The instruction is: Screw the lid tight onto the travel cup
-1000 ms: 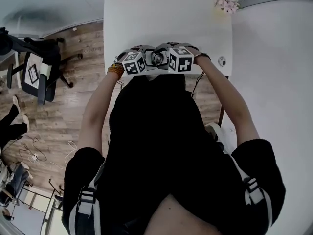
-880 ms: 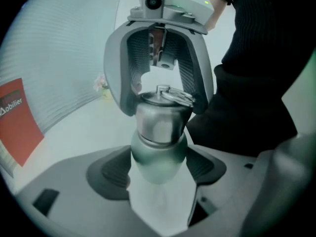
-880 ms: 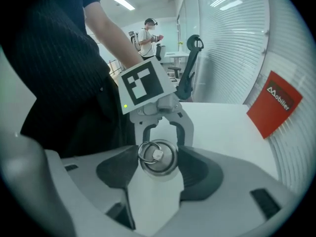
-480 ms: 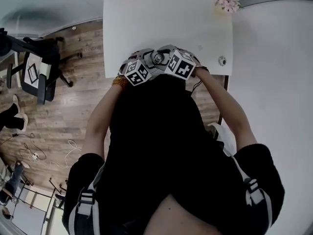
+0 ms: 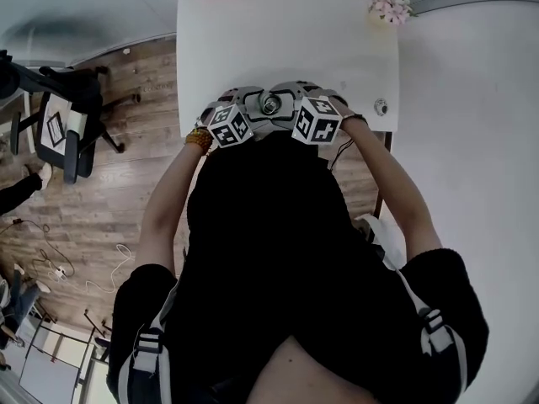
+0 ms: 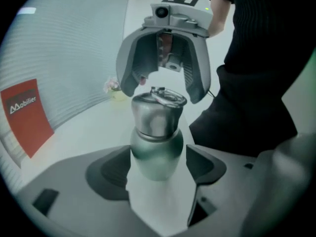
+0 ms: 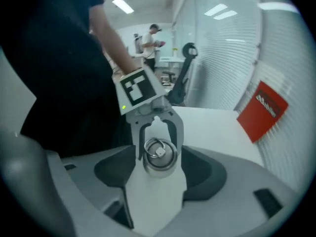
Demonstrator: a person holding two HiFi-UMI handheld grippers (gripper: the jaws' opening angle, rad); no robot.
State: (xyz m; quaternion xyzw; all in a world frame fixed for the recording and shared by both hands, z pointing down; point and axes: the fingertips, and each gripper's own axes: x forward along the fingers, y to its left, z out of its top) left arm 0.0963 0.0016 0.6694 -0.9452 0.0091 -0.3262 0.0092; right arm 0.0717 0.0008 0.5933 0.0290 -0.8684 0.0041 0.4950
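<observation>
Two grippers meet over the near edge of the white table [image 5: 286, 32], and the travel cup [image 6: 157, 152] stands upright between them.

In my left gripper view, the left gripper [image 6: 157, 169] has the cup's rounded green body squarely between its pads [image 6: 116, 174]. Both pads sit against the body's sides with no gap I can see, so I read that as a pinch low on the cup. The steel lid [image 6: 157, 110] rises clear above those pads, and its ring [image 7: 157, 147] lies flat on top.

The right gripper [image 7: 157, 177] comes in from the opposite side, pointing steeply down at the lid. Its jaws have just been opening and now stand wide. In my right gripper view the lid sits centred between the fingers [image 7: 116, 169], a little beyond their tips. Bare table shows on either side of the lid, and neither pad touches it. From the left gripper view, those spread fingers hang just above and to either side of the lid's top, apart from it.

On the far right corner of the table is a small bunch of pink flowers [image 5: 389, 2]. A red sign [image 6: 24, 115] leans at the far edge.
</observation>
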